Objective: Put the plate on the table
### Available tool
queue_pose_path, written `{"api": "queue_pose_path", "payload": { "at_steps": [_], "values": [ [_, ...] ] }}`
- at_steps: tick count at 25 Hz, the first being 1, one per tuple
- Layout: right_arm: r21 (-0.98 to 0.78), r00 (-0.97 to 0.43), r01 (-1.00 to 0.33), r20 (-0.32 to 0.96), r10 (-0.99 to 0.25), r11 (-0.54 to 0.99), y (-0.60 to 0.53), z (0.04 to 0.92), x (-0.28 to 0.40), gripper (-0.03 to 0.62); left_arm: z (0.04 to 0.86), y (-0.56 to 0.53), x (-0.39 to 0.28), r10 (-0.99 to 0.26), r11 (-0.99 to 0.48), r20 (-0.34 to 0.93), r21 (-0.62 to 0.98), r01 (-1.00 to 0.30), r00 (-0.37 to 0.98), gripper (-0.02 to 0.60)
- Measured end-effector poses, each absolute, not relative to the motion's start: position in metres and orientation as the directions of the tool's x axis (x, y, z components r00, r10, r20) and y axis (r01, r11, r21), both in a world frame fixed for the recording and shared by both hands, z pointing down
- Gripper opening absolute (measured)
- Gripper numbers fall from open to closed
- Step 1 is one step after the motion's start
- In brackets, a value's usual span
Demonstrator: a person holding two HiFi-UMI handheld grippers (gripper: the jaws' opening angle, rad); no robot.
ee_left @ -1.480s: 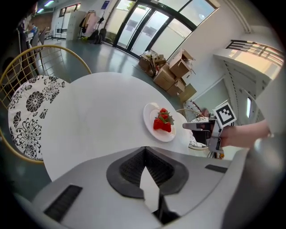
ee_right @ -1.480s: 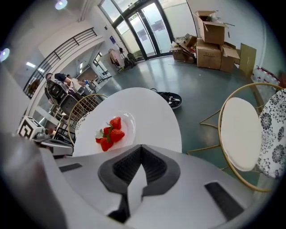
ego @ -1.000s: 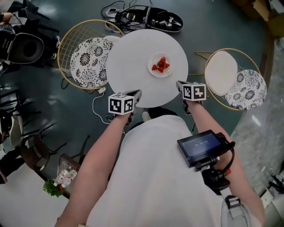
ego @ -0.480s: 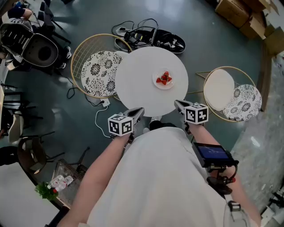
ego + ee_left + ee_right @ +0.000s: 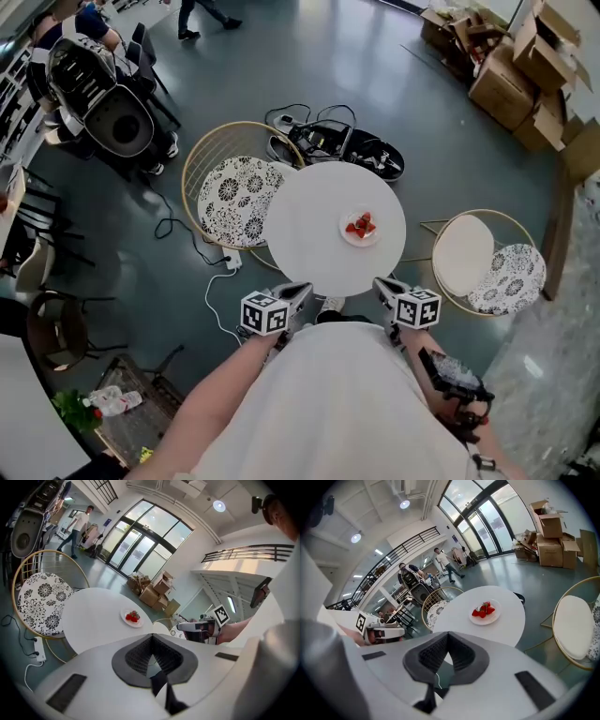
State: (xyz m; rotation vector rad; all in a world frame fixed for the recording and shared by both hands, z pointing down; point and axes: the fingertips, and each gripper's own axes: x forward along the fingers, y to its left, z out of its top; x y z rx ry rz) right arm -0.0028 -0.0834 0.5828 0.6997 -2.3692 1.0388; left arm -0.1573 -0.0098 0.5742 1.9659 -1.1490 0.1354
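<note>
A small white plate (image 5: 360, 228) with red strawberries rests on the round white table (image 5: 314, 246), right of its middle. My left gripper (image 5: 302, 291) hangs just off the table's near edge, shut and empty. My right gripper (image 5: 380, 283) is level with it on the right, also shut with nothing in it. In the left gripper view the plate (image 5: 132, 618) lies well beyond the closed left gripper (image 5: 151, 637). The right gripper view shows the plate (image 5: 486, 612) far ahead of the right gripper (image 5: 447, 634).
A wire chair with a patterned cushion (image 5: 239, 197) stands left of the table. Another chair with a white cushion (image 5: 464, 253) stands to the right. A bag and cables (image 5: 337, 145) lie on the floor behind the table. Cardboard boxes (image 5: 525, 56) are stacked at the far right.
The head camera has risen and drawn back, so the table looks smaller and farther. Both grippers have come off the table's edge toward my body. The plate has stayed in place.
</note>
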Motion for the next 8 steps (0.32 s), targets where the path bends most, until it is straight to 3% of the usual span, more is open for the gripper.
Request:
{"api": "queue_pose_path", "payload": {
  "at_steps": [8],
  "values": [
    [-0.54,-0.785,-0.584,0.566,-0.253,0.606,-0.067,0.581,-0.005,0.005,0.58,0.012,-0.164,-0.684,-0.203,0.455,0.631,-0.748,0.57,0.003]
  ]
}}
